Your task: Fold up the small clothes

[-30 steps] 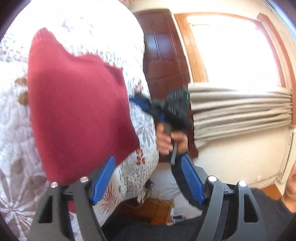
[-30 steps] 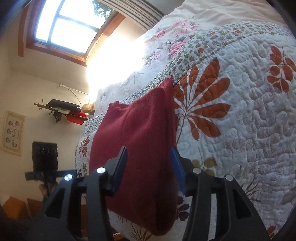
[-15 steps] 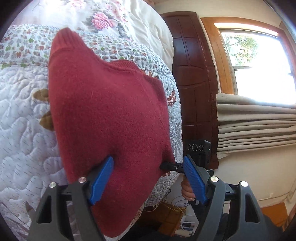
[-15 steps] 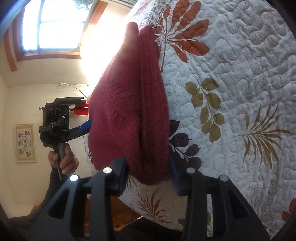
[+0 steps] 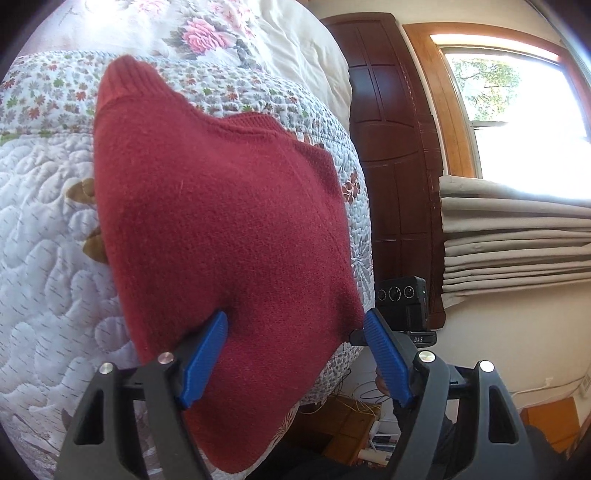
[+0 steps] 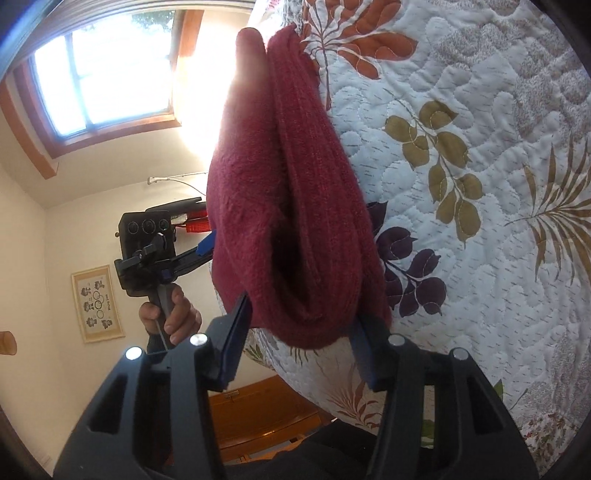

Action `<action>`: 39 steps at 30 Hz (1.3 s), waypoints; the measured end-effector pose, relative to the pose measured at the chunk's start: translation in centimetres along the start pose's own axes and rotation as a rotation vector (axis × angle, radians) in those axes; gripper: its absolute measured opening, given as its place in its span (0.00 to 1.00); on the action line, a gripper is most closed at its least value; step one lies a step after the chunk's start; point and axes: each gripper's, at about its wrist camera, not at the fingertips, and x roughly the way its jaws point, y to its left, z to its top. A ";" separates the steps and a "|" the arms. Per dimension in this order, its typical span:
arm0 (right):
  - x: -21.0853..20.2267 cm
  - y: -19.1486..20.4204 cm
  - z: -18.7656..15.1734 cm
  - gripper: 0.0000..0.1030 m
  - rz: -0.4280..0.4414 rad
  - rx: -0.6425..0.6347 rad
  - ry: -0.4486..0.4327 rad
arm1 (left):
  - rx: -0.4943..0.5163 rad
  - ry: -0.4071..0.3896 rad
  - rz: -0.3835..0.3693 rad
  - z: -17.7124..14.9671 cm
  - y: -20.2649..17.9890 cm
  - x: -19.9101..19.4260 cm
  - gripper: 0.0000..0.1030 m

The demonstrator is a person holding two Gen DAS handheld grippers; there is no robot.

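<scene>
Right, both claws sit at the near hem of the dark red knitted sweater [image 5: 221,206] on my end. Left gripper [image 5: 295,354]: blue pads wide apart, straddling the lower corner of the garment; left pad touches or tucks under the knit, right pad stands clear of it in open air, so nothing clamped as far as I can see. Right gripper [image 6: 299,350]: jaws also spread, the doubled, rolled edge of the sweater bulging between them; the fabric seems to press on both pads, but I can't tell if there's real bite or just contact. Sweater lies on the white quilted bedspread with leaf print [image 6: 480,147], near hem hanging over the bed edge, ribbed cuff pointing to the far side towards the floral pillow [image 5: 207,33]. Right wrist view shows it already doubled lengthwise, layers stacked. Person's hand [image 6: 170,314] holds the left unit's handle beyond the fabric. Further back: dark wooden door [image 5: 395,147], stacked beige curtain [image 5: 517,236], bright window [image 6: 107,74]. My read: mid-fold, setting up the grab for the next crosswise fold. Next move calls for both claws to close on all layers at the two near corners, then lift together and carry the hem towards the cuff end; uneven grip would let the inner layer slip out.
</scene>
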 end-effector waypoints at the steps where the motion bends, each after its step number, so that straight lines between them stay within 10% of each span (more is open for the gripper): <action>1: 0.1 0.0 0.0 0.19 0.003 0.011 -0.018 | -0.002 0.001 -0.002 0.1 0.1 0.0 0.74; 13: 0.4 -1.5 -4.1 0.12 0.019 0.054 -0.077 | 0.029 0.065 -0.044 -2.0 -1.3 -0.9 0.61; 20: -3.8 2.6 -3.4 0.55 -0.087 -0.169 -0.111 | 0.146 0.096 -0.105 -6.4 -5.4 0.7 0.62; 25: -4.8 7.0 2.9 0.55 -0.198 -0.304 -0.220 | 0.064 0.128 -0.085 -7.9 -2.5 3.9 0.62; 28: -2.5 8.3 8.0 0.52 -0.243 -0.360 -0.213 | 0.027 0.124 -0.082 -8.2 -1.1 4.6 0.62; 31: 0.9 8.7 11.4 0.09 -0.323 -0.394 -0.164 | 0.008 0.116 -0.075 -8.0 -0.3 4.5 0.60; 36: 2.5 7.0 13.6 0.10 -0.372 -0.326 -0.187 | -0.023 0.130 0.023 -8.1 2.4 5.3 0.06; 38: 1.0 7.7 12.7 0.24 -0.332 -0.324 -0.206 | -0.033 0.125 0.000 -8.4 2.1 4.4 0.12; 39: -0.3 7.9 11.8 0.29 -0.322 -0.332 -0.232 | -0.029 0.116 -0.021 -8.7 1.5 3.7 0.35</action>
